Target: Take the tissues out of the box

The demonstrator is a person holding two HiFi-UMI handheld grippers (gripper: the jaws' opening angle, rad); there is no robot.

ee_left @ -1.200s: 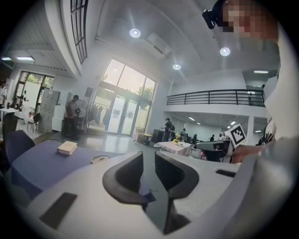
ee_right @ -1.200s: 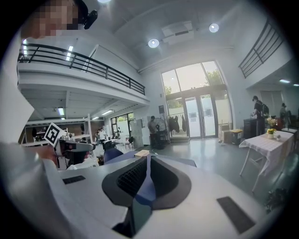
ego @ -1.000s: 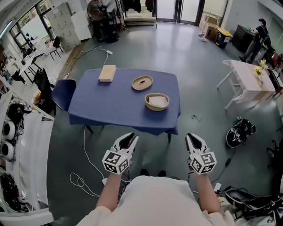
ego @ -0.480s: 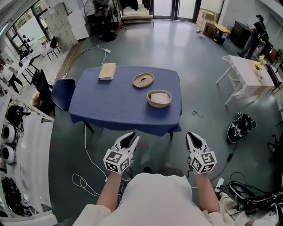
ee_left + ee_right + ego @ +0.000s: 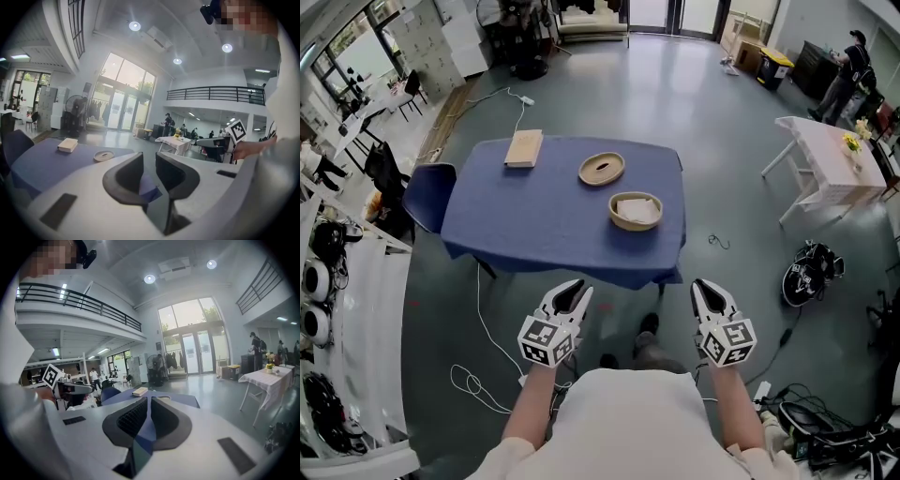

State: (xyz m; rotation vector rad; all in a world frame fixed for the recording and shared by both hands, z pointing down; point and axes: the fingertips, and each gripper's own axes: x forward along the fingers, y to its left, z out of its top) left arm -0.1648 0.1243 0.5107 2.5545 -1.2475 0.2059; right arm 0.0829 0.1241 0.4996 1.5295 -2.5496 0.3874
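A tan tissue box (image 5: 523, 148) lies at the far left corner of the blue-clothed table (image 5: 534, 225), well ahead of both grippers. A flat round woven lid (image 5: 602, 169) and a woven basket (image 5: 635, 212) holding white tissues sit toward the table's right. My left gripper (image 5: 572, 291) hangs in front of the table's near edge, open, with nothing between its jaws. My right gripper (image 5: 709, 289) is level with it to the right, jaws together and empty. The left gripper view shows the box (image 5: 68, 145) and the lid (image 5: 103, 155) far beyond the left gripper (image 5: 149, 161). The right gripper view shows the box (image 5: 139, 391) past the right gripper (image 5: 147, 401).
A blue chair (image 5: 427, 197) stands at the table's left side. A white cable (image 5: 473, 380) loops on the floor near my left. A white table with flowers (image 5: 825, 164) and a person (image 5: 848, 70) are at the right. Black gear (image 5: 806, 277) lies on the floor there.
The view has shifted slightly as the person steps toward the table; a foot now shows below the table's near edge. Both grippers keep the same pose.
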